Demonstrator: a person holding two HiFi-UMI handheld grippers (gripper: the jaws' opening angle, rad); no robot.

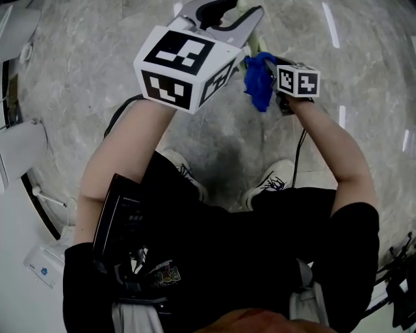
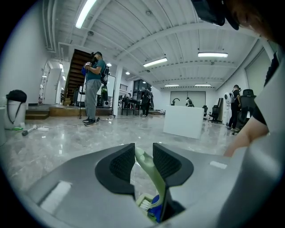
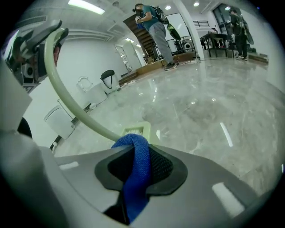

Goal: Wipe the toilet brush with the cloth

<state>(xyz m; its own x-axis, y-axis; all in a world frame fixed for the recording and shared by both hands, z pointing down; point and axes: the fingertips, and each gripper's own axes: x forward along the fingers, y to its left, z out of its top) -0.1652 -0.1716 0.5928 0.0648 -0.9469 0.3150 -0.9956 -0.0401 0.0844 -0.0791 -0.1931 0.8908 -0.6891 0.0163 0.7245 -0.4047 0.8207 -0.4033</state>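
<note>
My left gripper [image 2: 143,153] is shut on the pale green handle of the toilet brush [image 2: 151,171], held out above the floor. The handle bends down to the white-bristled head [image 2: 143,204]. In the right gripper view the same handle [image 3: 62,91] arcs from the left gripper [image 3: 31,40] down to the brush head [image 3: 136,130]. My right gripper [image 3: 138,156] is shut on a folded blue cloth [image 3: 136,171], which lies against the brush head. From the head view the cloth [image 1: 259,81] hangs between the left gripper [image 1: 224,16] and the right gripper's marker cube [image 1: 298,80].
The floor is glossy grey marble. White toilet fixtures [image 1: 19,146] stand at the left. A black-lidded bin [image 2: 15,107], a white counter [image 2: 184,120] and several people stand farther off. The holder's shoes [image 1: 270,184] and a cable [image 1: 298,156] are below the grippers.
</note>
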